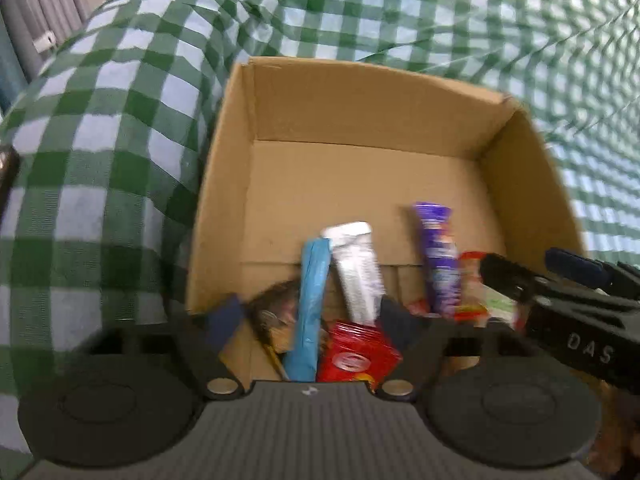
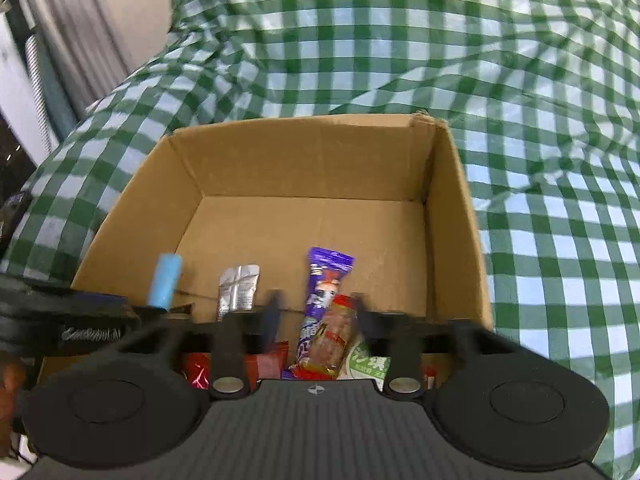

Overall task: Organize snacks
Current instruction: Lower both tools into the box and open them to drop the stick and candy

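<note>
An open cardboard box sits on the green checked cloth. Snacks stand along its near wall: a blue packet, a silver packet, a purple packet, and a red packet. My left gripper is open over the near edge, its fingers either side of the blue, silver and red packets. My right gripper is open, with a red sausage stick and the purple packet between its fingers. It also shows in the left wrist view.
The green checked cloth covers a soft rumpled surface around the box. A green-white packet lies at the box's near right. Grey curtains hang at the left.
</note>
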{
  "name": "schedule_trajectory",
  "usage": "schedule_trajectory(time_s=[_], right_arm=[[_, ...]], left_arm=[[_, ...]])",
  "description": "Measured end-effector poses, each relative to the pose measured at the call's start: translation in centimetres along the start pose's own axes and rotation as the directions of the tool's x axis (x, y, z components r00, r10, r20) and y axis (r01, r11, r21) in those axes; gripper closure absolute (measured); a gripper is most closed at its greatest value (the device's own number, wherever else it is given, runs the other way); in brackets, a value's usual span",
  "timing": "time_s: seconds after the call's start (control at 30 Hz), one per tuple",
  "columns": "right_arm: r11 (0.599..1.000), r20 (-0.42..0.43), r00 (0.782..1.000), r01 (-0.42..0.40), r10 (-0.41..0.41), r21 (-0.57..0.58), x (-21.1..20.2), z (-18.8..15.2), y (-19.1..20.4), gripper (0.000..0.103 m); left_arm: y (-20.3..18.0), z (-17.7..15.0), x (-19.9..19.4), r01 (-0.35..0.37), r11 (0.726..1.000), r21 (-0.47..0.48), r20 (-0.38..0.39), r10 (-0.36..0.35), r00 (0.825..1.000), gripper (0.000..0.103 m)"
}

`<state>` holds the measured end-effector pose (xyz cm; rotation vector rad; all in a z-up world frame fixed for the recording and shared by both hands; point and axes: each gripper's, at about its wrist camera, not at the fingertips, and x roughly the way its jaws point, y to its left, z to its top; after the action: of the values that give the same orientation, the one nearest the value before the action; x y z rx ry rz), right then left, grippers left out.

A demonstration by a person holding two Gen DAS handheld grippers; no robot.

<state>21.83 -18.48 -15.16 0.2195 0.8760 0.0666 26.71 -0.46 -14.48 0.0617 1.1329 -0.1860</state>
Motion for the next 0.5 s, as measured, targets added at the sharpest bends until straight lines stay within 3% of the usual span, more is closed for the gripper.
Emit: schedule_trajectory(time_s=[0.03,0.13,0.23,0.5], right_arm=[[1.000,0.009,1.000,0.017,-0.017,0.026,-0.3,0.0,-0.2,0.015],[0.999,0.032,0.999,0.014,-0.015,0.043,-1.4,-0.3,-0.5,0.015],[0.999,0.025,0.999,0.019,-0.020,0.049,-2.4,-0.8,-0.6,0.010],[0.997,0.044,0.997,0.054,-0.056,0.050,-6.4,-2.7,-0.9,0.009]], left_arm=[[0.0,-0.3,-0.3,-0.001,1.000,-0.015,0.003,0.001,1.000,0.016],[-0.3,-1.4,-0.8,-0.001,1.000,-0.027,-0.013,0.001,1.000,0.014],[-0.6,-2.6,-1.7,0.004,1.000,-0.021,-0.010,-0.004,1.000,0.000],[-2.8,-5.1,-5.5,-0.046,0.996,0.075,0.084,0.039,0.996,0.000]])
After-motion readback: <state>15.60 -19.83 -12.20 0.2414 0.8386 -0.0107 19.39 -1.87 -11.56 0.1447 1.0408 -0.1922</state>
